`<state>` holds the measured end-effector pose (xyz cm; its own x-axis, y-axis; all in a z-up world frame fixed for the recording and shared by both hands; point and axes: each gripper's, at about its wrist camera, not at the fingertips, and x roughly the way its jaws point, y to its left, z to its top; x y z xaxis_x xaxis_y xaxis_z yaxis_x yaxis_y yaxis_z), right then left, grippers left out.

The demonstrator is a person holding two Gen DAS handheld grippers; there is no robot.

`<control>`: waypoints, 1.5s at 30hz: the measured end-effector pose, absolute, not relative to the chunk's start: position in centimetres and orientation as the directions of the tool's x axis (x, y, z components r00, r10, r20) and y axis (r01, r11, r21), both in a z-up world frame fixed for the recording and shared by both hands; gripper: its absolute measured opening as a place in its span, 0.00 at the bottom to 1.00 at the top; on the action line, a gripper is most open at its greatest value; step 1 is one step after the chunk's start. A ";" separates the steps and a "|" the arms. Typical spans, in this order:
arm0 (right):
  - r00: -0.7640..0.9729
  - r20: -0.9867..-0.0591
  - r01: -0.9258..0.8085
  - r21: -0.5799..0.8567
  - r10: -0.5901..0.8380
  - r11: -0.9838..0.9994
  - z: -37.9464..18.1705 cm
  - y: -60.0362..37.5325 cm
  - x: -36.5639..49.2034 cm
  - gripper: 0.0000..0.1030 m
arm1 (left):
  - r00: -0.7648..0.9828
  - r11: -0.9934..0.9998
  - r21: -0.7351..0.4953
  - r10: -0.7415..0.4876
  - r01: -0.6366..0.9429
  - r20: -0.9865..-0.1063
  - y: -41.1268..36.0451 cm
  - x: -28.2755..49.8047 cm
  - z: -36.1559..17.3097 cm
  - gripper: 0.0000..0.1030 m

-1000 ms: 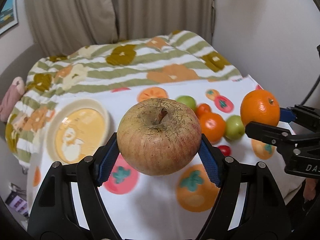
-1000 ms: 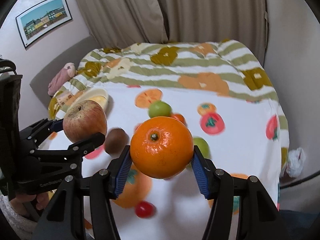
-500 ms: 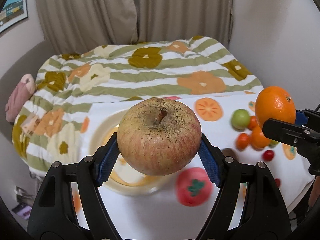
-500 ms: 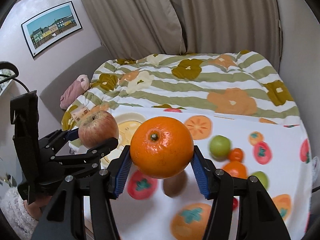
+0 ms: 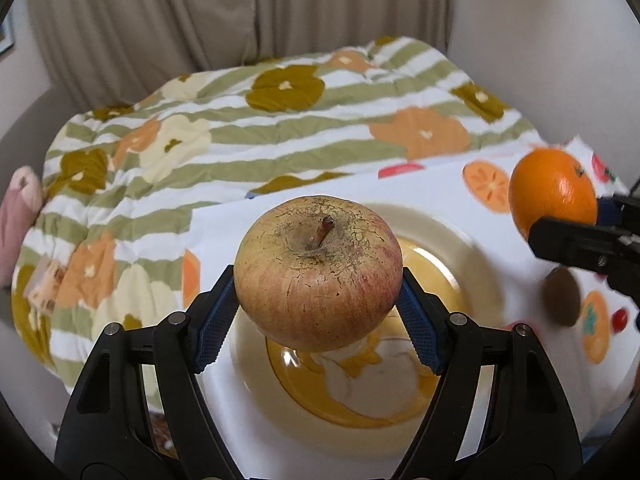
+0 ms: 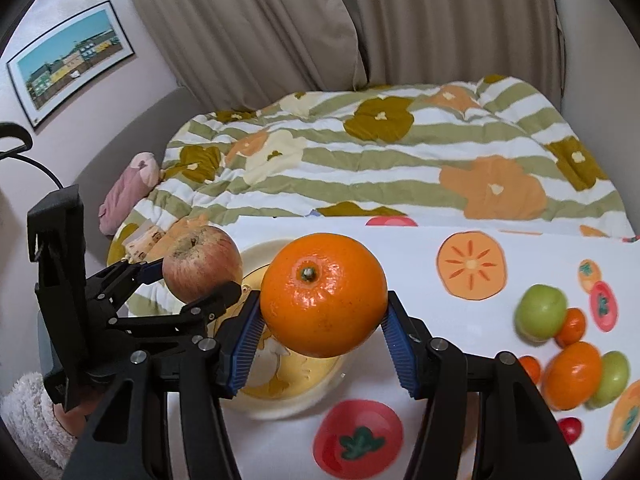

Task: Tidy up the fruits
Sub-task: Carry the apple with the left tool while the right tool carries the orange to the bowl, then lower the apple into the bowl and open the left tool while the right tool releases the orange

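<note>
Left gripper (image 5: 318,316) clamps the apple (image 5: 318,272) between its blue pads, above the yellow plate (image 5: 476,248). Right gripper (image 6: 322,340) clamps the orange (image 6: 323,294), beside the plate's rim. Farther off, 5 loose fruits (image 6: 560,344) lie clustered on the fruit-print cloth (image 6: 460,420).

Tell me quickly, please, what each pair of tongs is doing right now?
Left tongs: closed on the round, russeted red-yellow apple.
Right tongs: closed on the round, glossy orange.
</note>
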<state>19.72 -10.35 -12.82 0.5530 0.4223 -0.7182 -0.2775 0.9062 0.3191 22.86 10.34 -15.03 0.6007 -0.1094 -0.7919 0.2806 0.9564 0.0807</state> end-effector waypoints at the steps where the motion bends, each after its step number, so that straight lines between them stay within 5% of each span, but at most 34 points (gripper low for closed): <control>1: 0.550 -0.725 -0.269 0.318 0.415 0.909 -13.2 -10.2 19.9 0.53 | 0.594 0.952 0.085 -0.111 0.293 -0.797 10.2 23.2 -15.6 0.78; 20: 0.533 -0.774 -0.176 0.295 0.343 0.939 -14.9 -9.6 21.0 0.53 | 0.536 0.909 0.124 -0.120 0.398 -0.836 9.6 25.4 -18.7 0.79; 24: 0.533 -0.775 -0.182 0.287 0.339 0.941 -14.8 -9.4 21.0 0.53 | 0.564 0.911 0.131 -0.124 0.390 -0.817 9.9 25.2 -17.7 1.00; 45: 0.470 -0.801 -0.336 0.226 0.371 0.914 -17.5 -5.7 23.4 0.53 | 0.514 0.951 0.091 -0.078 0.295 -0.855 15.2 22.5 -17.6 1.00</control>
